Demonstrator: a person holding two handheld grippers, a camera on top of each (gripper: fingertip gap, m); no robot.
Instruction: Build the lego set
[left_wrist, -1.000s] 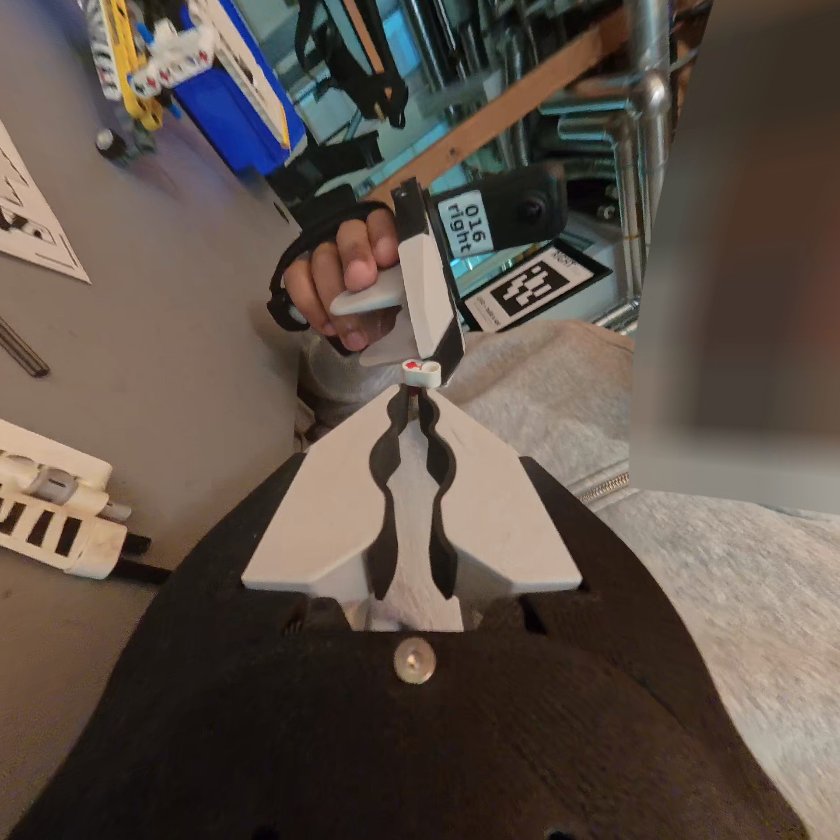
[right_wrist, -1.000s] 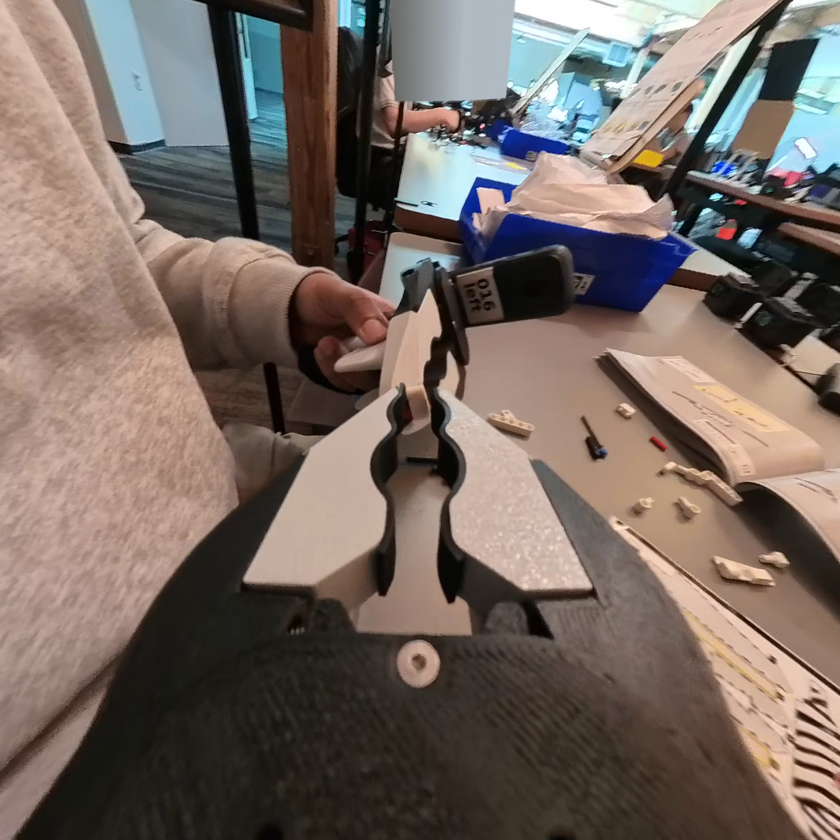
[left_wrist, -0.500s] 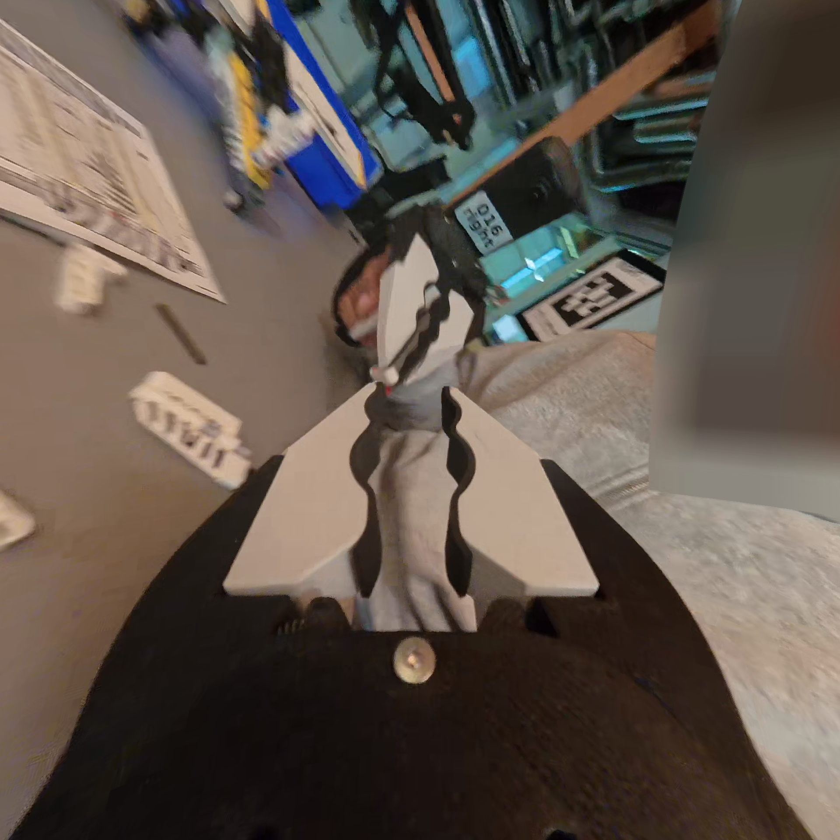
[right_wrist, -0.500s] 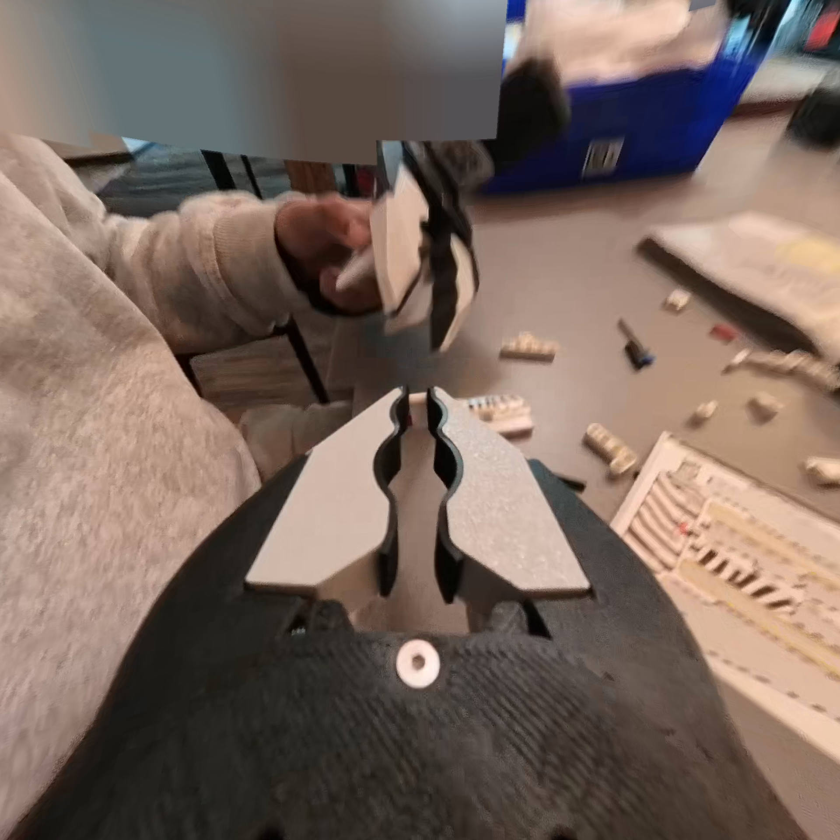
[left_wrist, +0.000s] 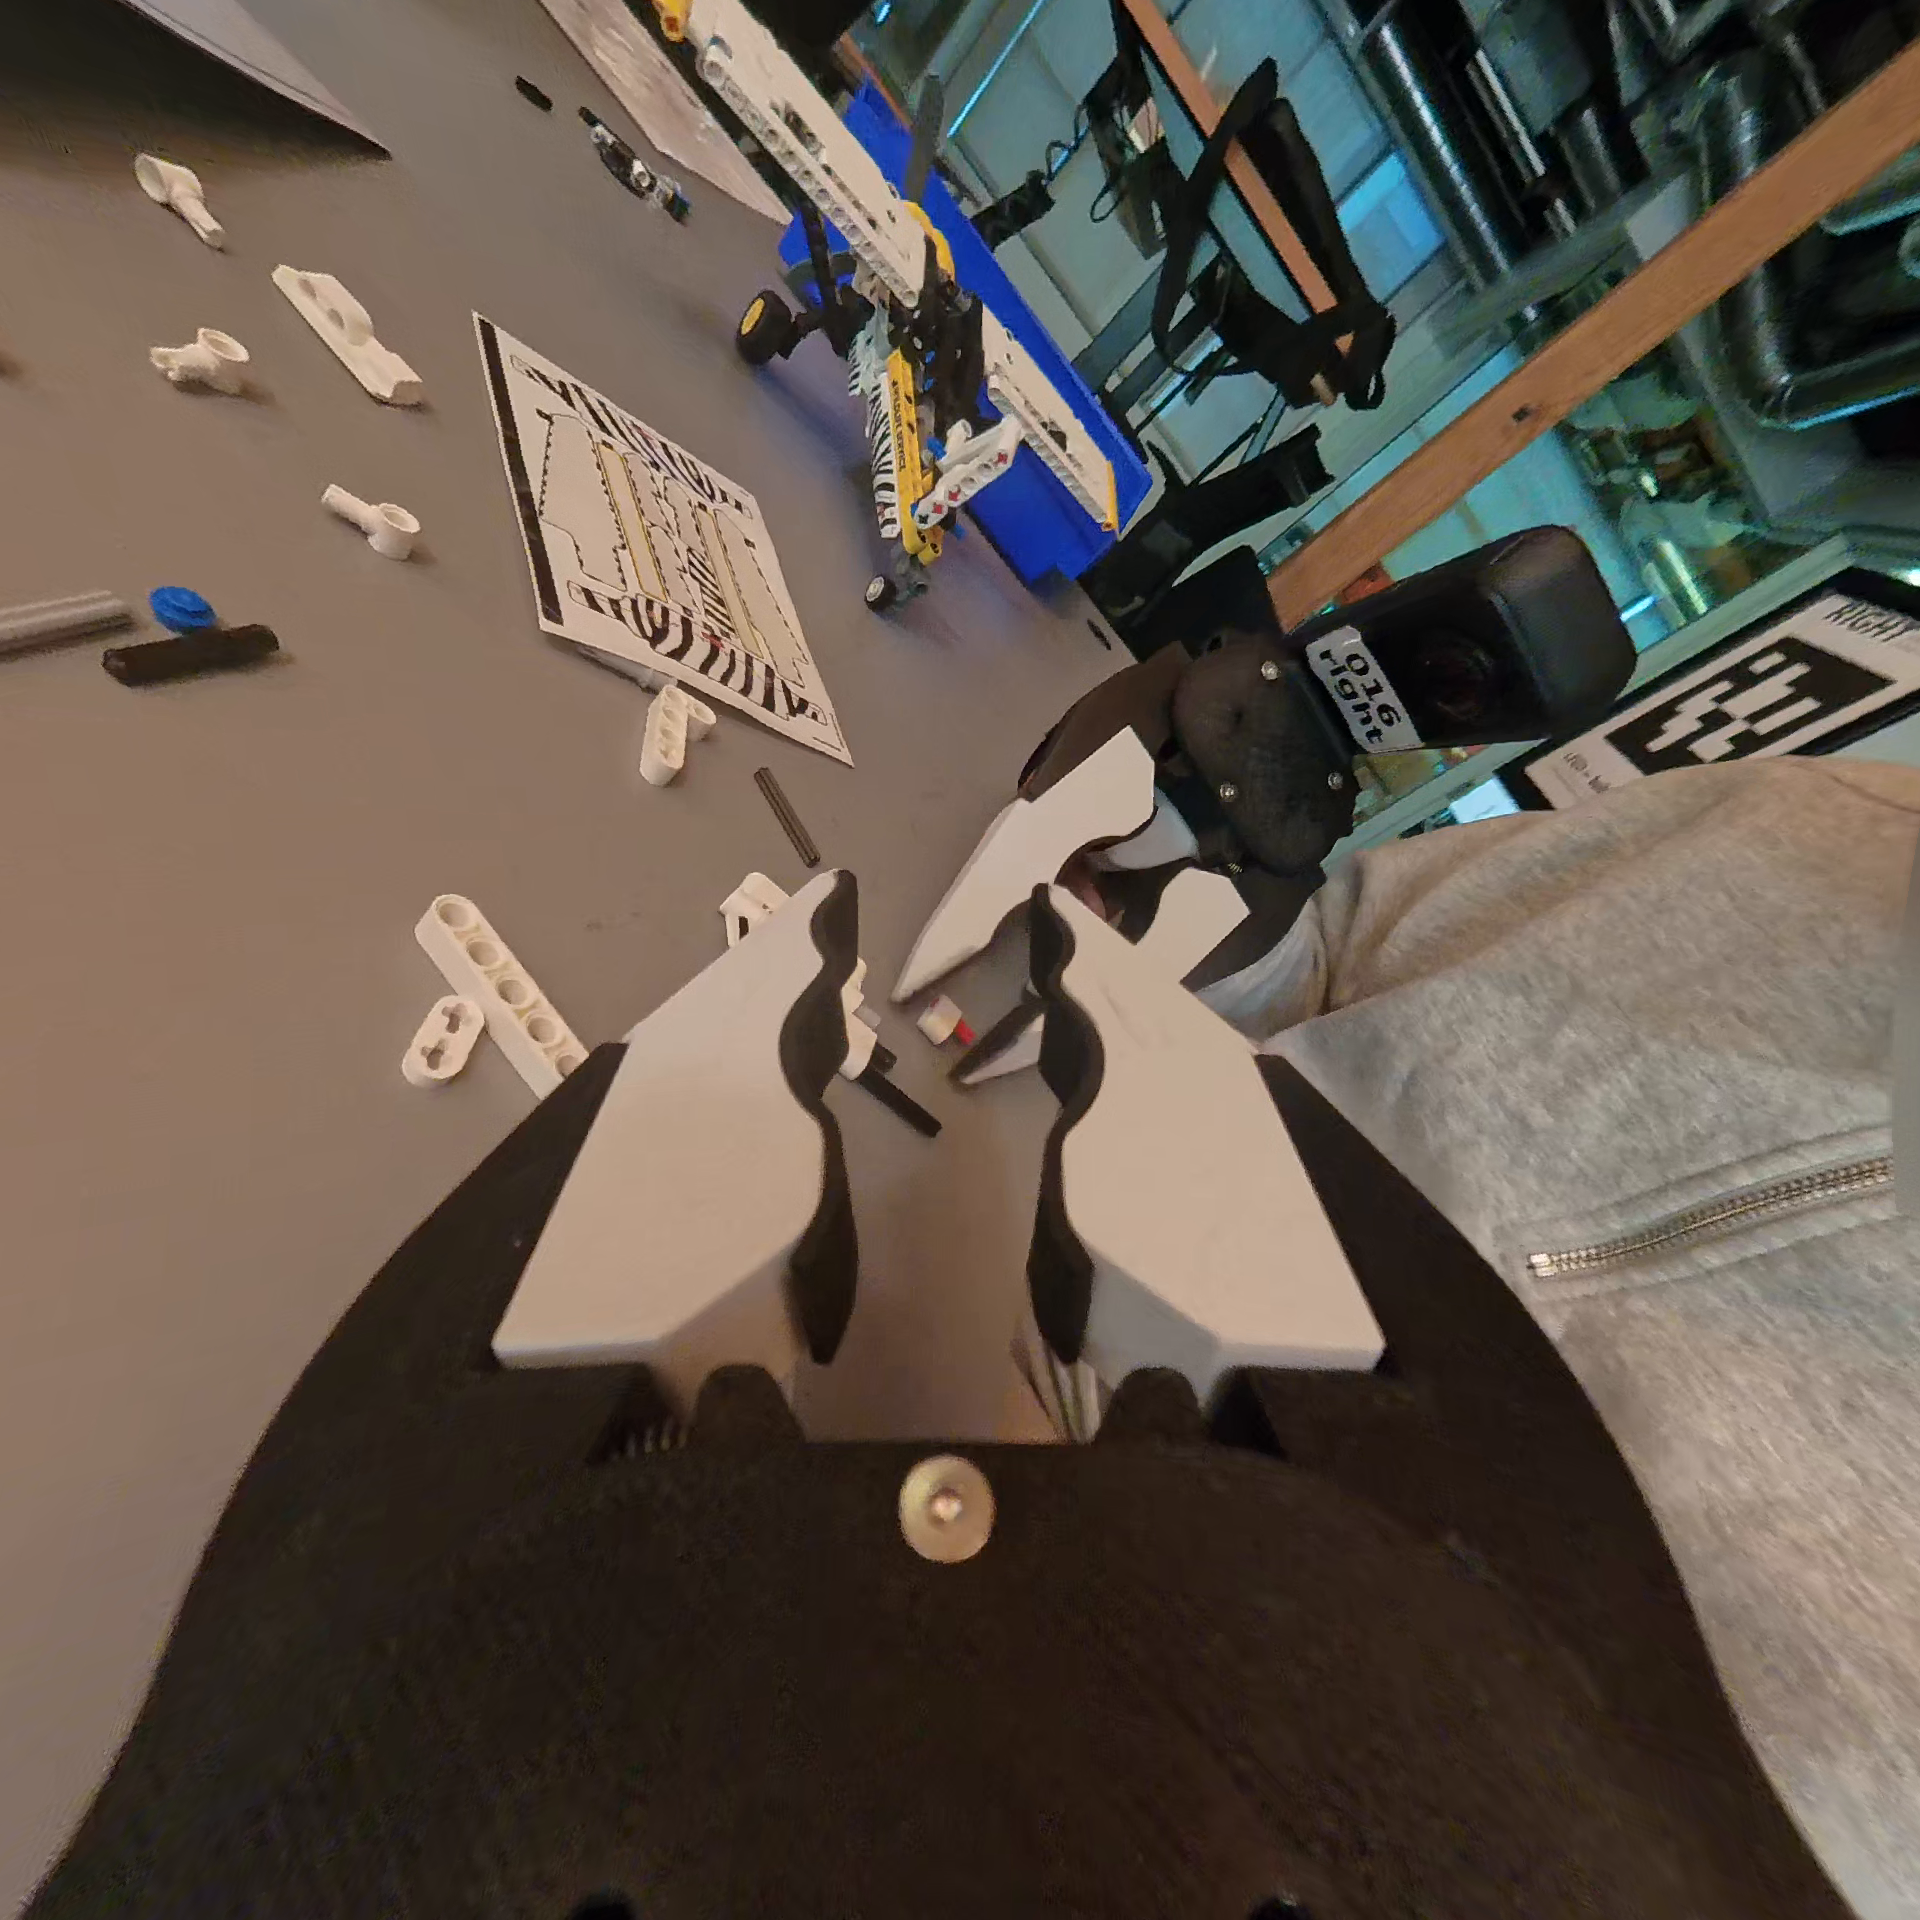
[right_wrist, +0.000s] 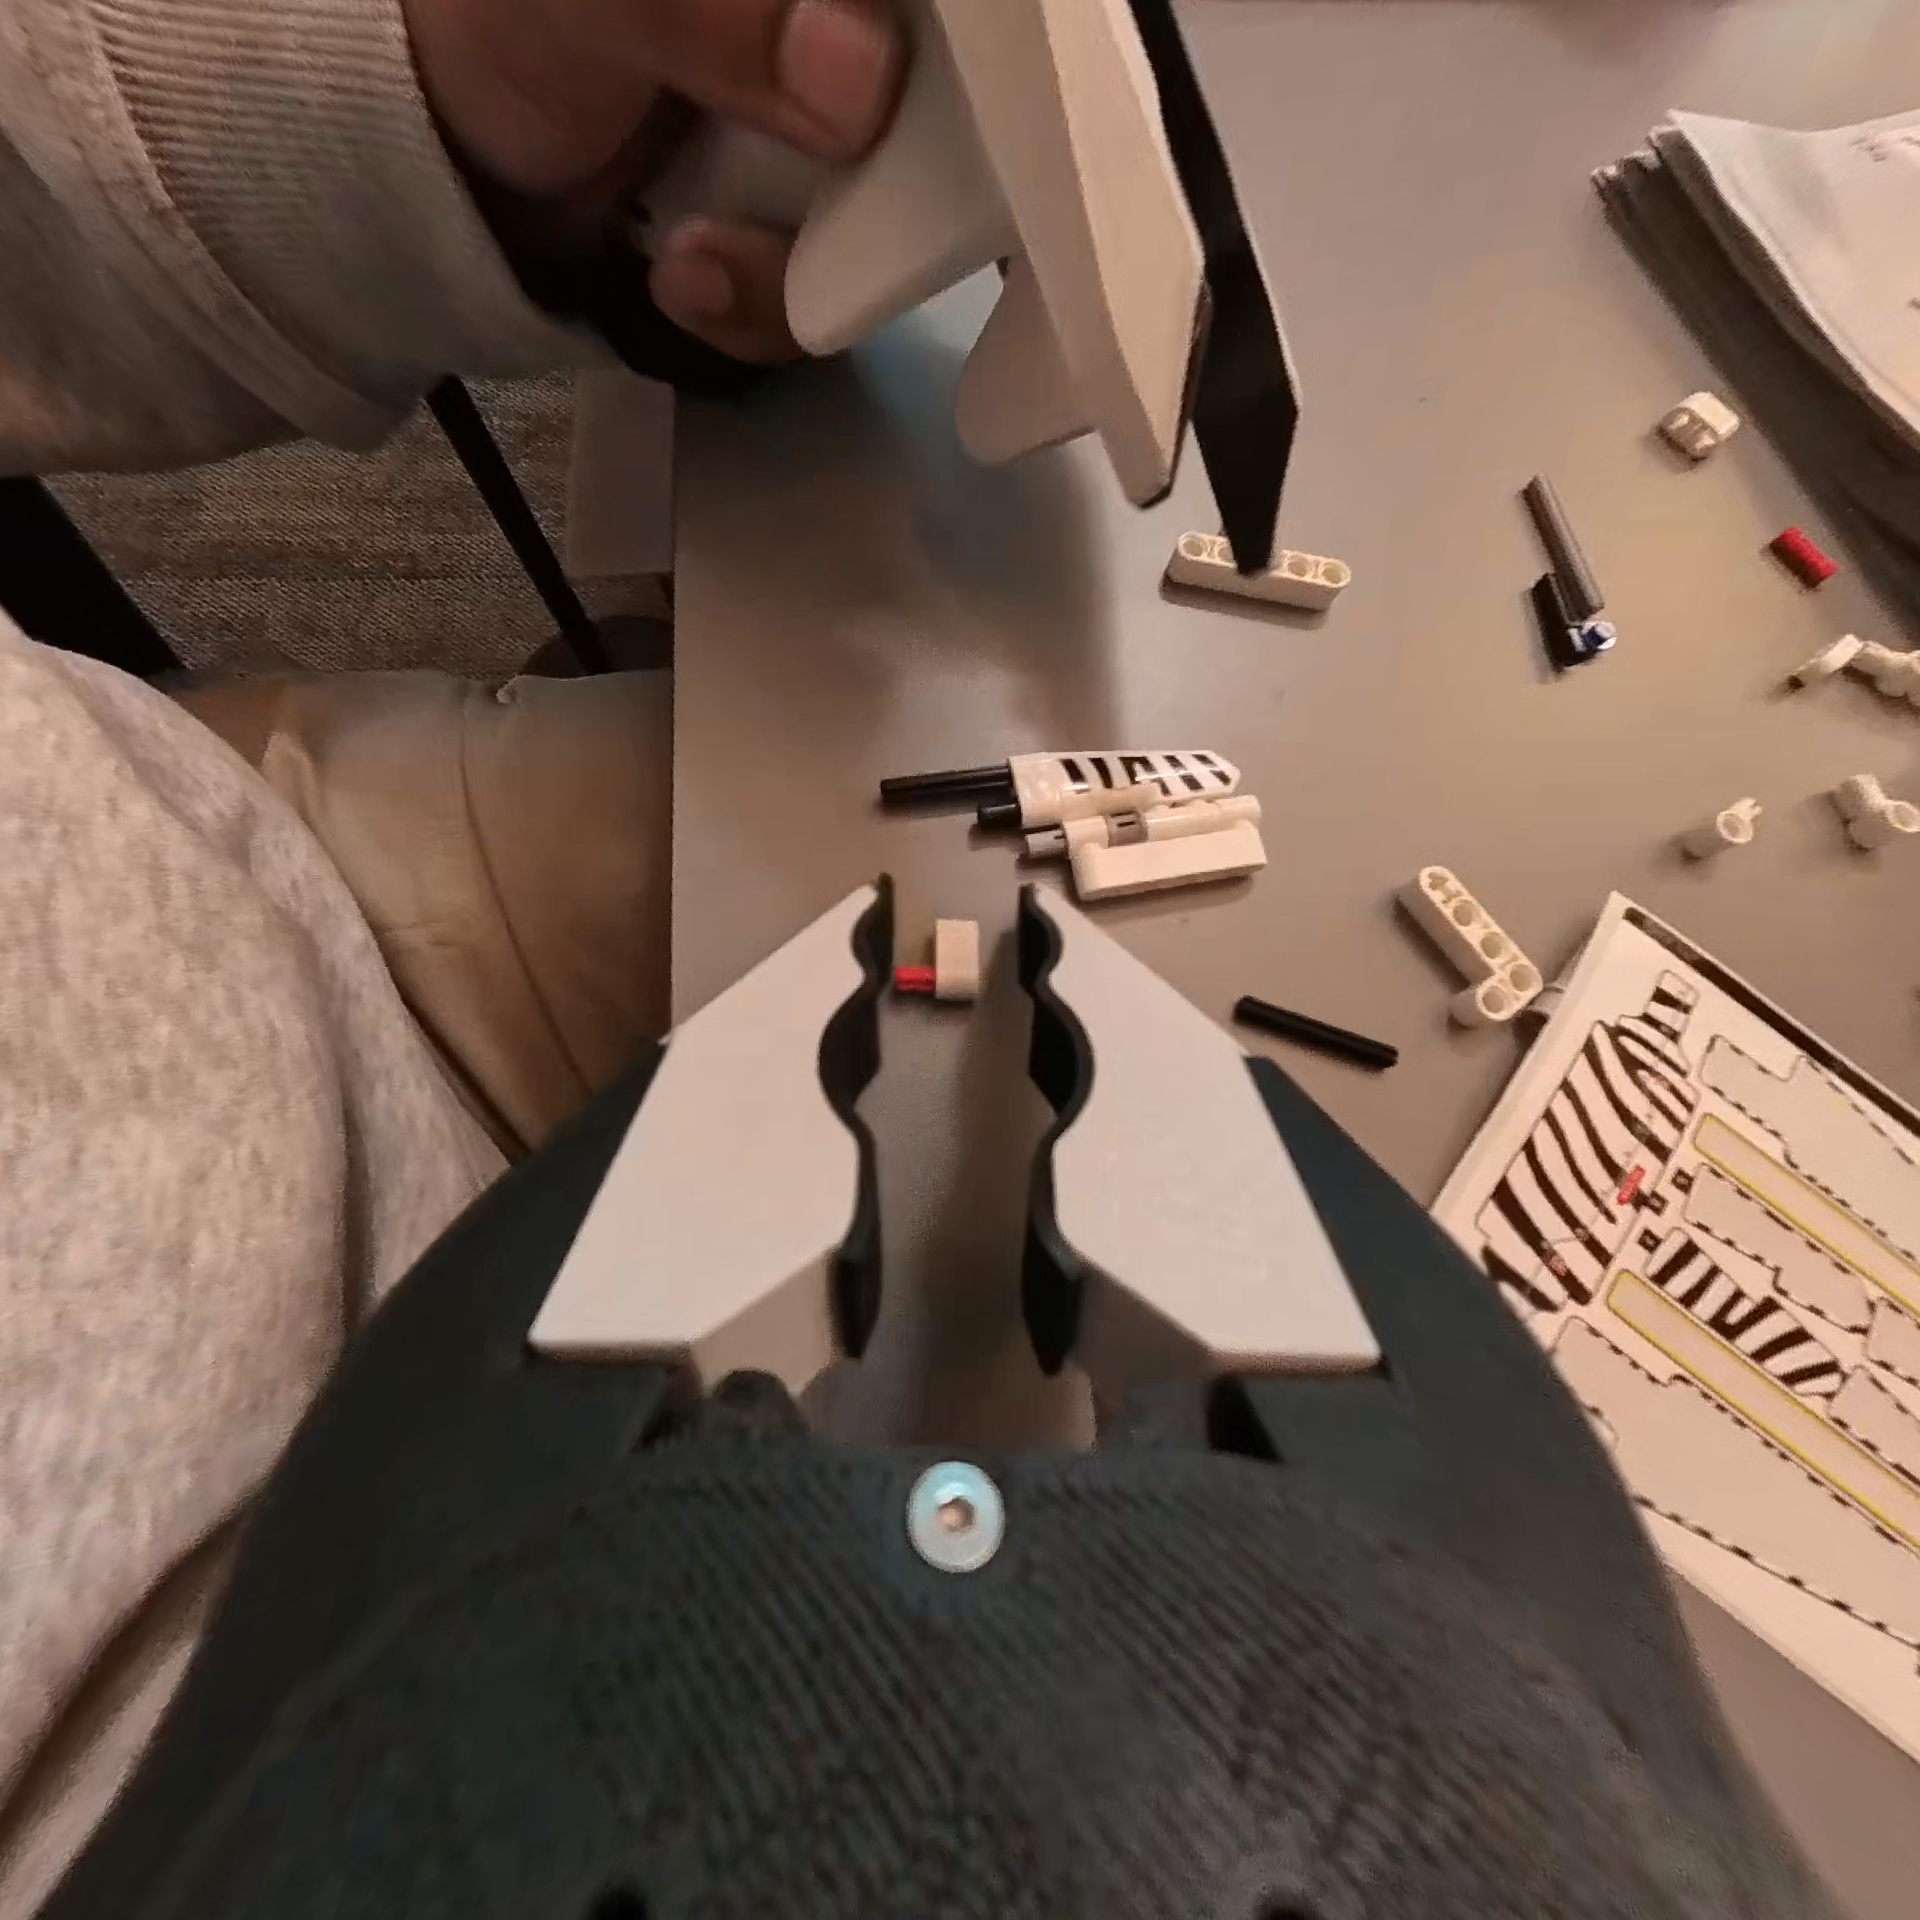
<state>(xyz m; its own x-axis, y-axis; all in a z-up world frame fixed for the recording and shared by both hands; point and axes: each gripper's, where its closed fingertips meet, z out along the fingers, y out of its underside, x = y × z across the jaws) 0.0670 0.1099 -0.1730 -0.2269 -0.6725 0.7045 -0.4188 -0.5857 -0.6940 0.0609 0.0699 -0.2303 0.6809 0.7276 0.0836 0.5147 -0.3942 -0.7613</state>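
Observation:
A small white connector with a red pin lies on the grey table between the fingertips of my right gripper. That gripper is open, with a gap on each side of the piece. The same piece shows in the left wrist view between the right gripper's fingers. My left gripper is open and empty, low over the table and facing the right one. A white sub-assembly with a striped panel and black axles lies just beyond the connector.
A striped sticker sheet lies at the right. Loose white beams, a black axle and small parts are scattered around. An instruction booklet is far right. A part-built yellow and white model stands by a blue bin. The table edge is near my body.
Both grippers held the small connector together in the air. The left let go, both came down to the table, and the right opened, leaving the connector on the surface.

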